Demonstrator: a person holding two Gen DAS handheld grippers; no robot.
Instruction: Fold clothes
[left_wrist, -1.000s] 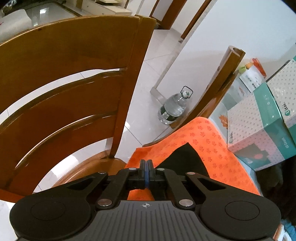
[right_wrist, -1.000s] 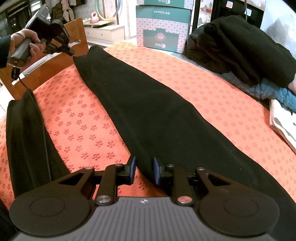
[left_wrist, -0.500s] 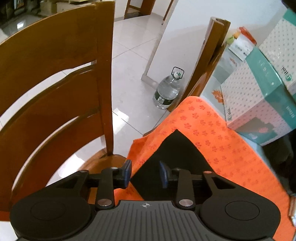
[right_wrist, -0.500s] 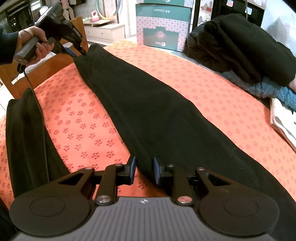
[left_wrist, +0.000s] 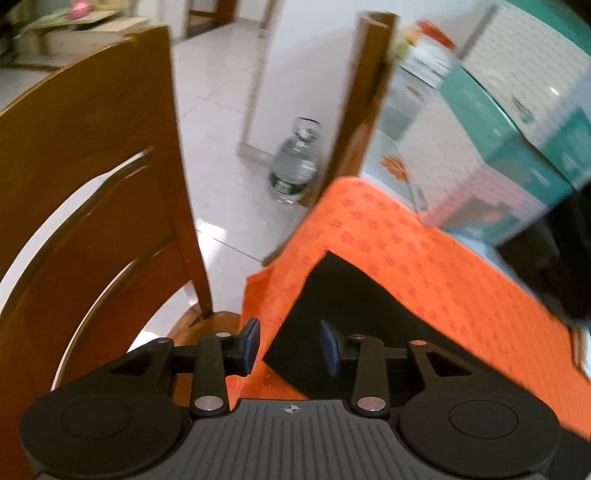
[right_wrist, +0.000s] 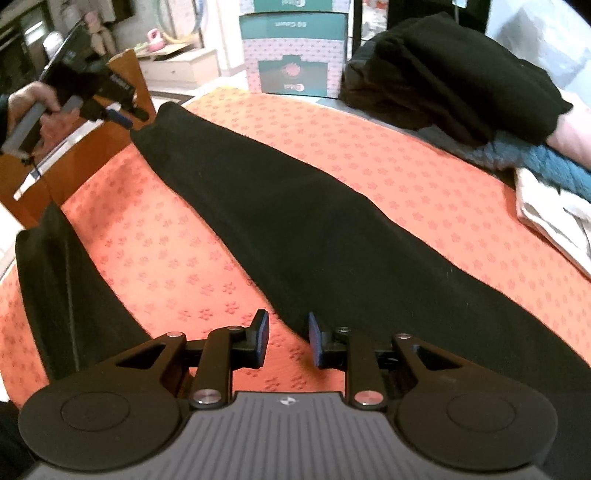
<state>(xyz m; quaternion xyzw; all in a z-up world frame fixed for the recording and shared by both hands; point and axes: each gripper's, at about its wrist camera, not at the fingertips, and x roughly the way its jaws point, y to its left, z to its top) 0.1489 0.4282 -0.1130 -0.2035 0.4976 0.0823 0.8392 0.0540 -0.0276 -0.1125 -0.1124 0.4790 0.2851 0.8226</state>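
Black garment (right_wrist: 314, 221) lies flat on the orange-covered worktop (right_wrist: 443, 192), stretched away from the right tool (right_wrist: 286, 338). Both tools part-open, empty: left tool (left_wrist: 290, 345) hovers over the far corner, right straddles the near edge. Soft, limp, light; probably best pinched at the corners.

Right hand-held gripper (right_wrist: 286, 339) open above black garment (right_wrist: 314, 221) on orange cloth (right_wrist: 155, 254).
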